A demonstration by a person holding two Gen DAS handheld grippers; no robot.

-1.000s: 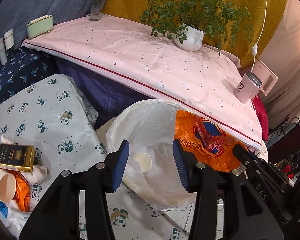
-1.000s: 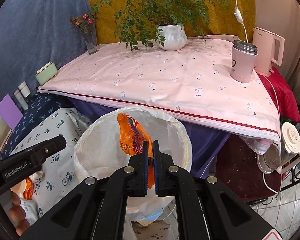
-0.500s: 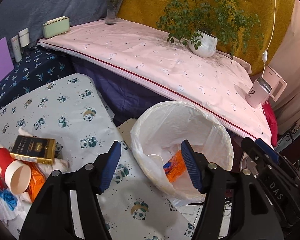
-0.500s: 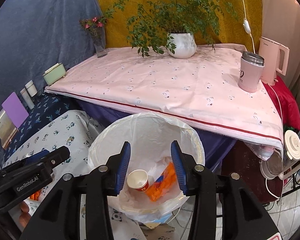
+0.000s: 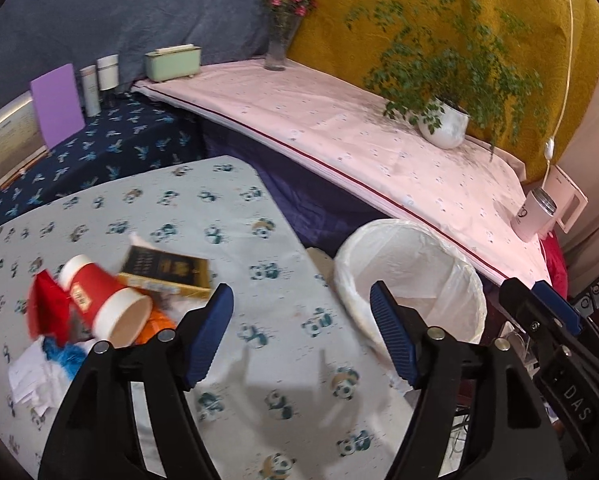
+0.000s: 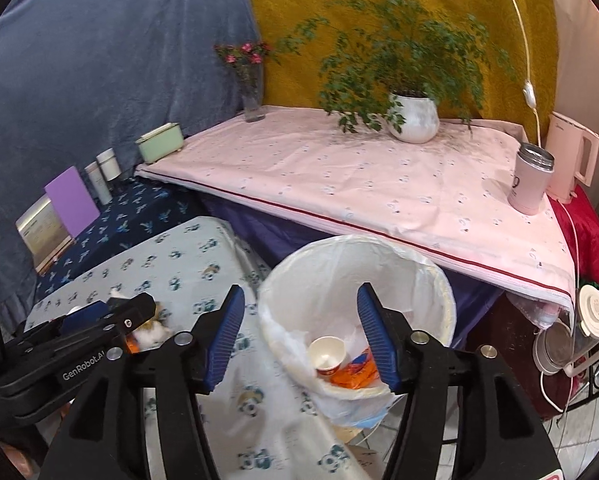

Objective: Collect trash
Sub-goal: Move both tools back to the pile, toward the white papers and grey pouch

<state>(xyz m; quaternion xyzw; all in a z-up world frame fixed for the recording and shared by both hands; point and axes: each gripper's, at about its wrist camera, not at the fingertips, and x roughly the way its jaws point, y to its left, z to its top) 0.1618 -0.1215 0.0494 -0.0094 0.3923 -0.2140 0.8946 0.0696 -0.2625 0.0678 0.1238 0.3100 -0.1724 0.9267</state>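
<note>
The next step looks like going for more litter on the panda-print table (image 5: 235,216), so the sensible move is to take one piece at a time: the red paper cup (image 5: 103,300) lying on its side is the easiest, pinched across its body rather than at the soft rim. The black and gold box (image 5: 167,272) just behind it would need a wider bite. The left gripper (image 5: 301,336) stands wide apart with nothing between its pads, its jaws just having opened. The right gripper (image 6: 299,334) has also just been opening and is empty, above the lined bin (image 6: 419,276), where a paper cup (image 6: 327,354) and orange wrapper (image 6: 355,372) already lie
</note>
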